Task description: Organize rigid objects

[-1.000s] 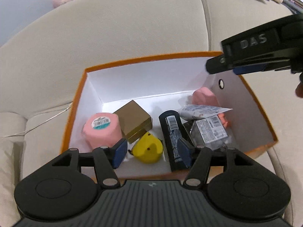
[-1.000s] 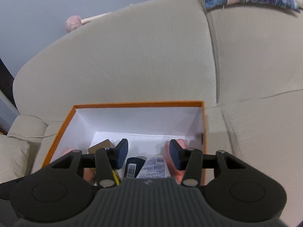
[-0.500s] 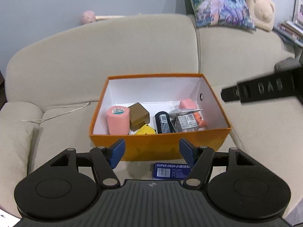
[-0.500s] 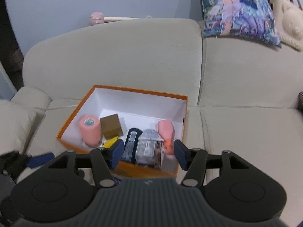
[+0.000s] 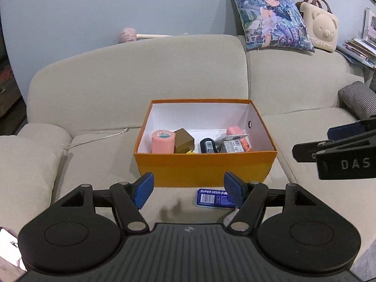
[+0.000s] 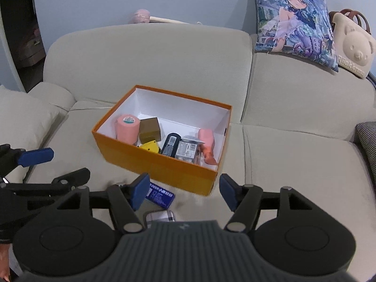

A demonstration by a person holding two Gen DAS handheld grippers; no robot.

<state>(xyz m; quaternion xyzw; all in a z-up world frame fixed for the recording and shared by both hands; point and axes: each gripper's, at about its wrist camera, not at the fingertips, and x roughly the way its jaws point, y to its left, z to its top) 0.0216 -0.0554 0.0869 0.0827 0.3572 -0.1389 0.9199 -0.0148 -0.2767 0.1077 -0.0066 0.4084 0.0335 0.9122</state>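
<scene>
An orange box (image 5: 204,166) (image 6: 150,163) sits on the beige sofa seat. Inside lie a pink roll (image 5: 162,141) (image 6: 127,127), a brown cube (image 5: 184,140) (image 6: 150,129), a yellow piece (image 6: 149,147), a black tube (image 5: 208,146) (image 6: 171,144), a packaged item (image 5: 232,145) (image 6: 186,151) and a pink bottle (image 6: 206,139). A blue flat pack (image 5: 212,198) (image 6: 161,195) lies on the seat in front of the box. A small plaid-patterned item (image 6: 159,218) lies nearer still. My left gripper (image 5: 189,191) and my right gripper (image 6: 184,191) are both open and empty, held back from the box.
A printed cushion (image 5: 270,15) (image 6: 293,18) and a bear-faced bag (image 5: 320,29) (image 6: 352,44) rest on the sofa back. A pink mallet (image 5: 128,35) (image 6: 142,16) lies on top of the backrest. A checked cushion (image 5: 358,99) (image 6: 367,138) is at the right.
Both grippers have pulled back and up from over the box. The box now appears smaller and the blue pack in front of it has come into view.
</scene>
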